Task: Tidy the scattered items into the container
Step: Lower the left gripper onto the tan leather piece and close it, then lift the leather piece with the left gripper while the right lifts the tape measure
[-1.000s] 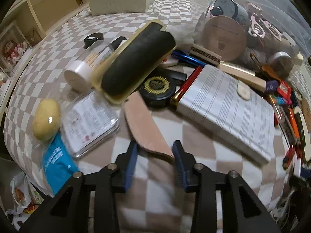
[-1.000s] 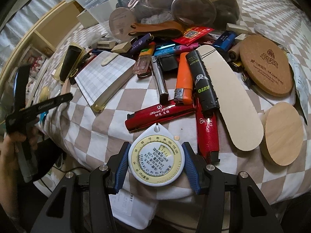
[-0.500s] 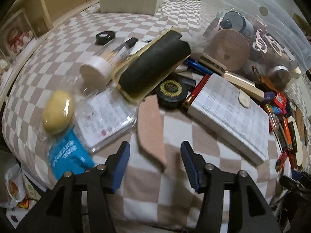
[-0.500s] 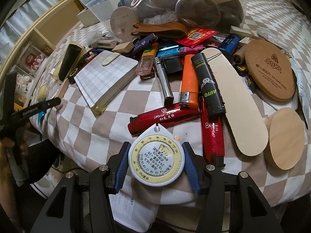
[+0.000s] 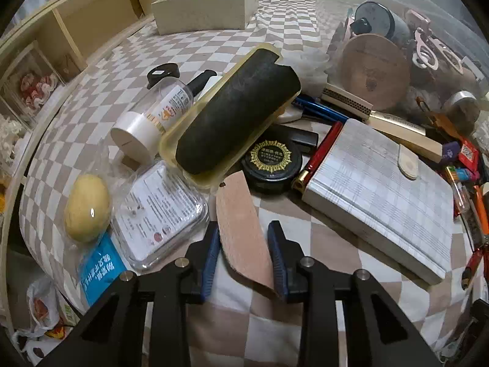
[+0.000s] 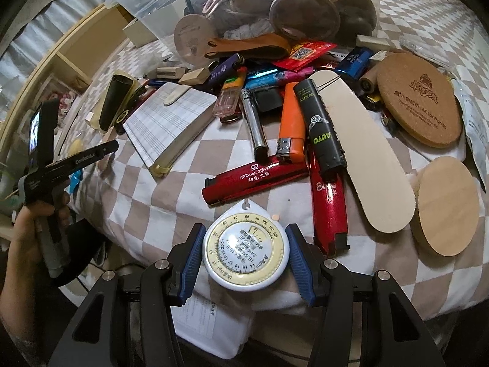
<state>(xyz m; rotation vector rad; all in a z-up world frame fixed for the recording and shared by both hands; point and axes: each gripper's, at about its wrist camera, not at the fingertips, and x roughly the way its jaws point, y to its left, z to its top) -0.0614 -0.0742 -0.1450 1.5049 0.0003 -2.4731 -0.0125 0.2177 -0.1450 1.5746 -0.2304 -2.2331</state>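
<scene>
left gripper (image 5: 244, 260): fingers astride pink strip (image 5: 243, 229), contact unclear | right gripper (image 6: 244, 260): fingers clamp round tape measure (image 6: 246, 249)

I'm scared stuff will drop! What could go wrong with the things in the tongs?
The round dial sits at the bed's edge between the right tongs; a weak pinch might let it slide off. The pink leather strip between the left tongs is thin and floppy, so it could slip out.

Your left claw (image 5: 244, 255) has bare cloth (image 5: 321, 238) rightward; clear box (image 5: 162, 211) crowds its left, notebook (image 5: 382, 189) blocks farther right.
</scene>
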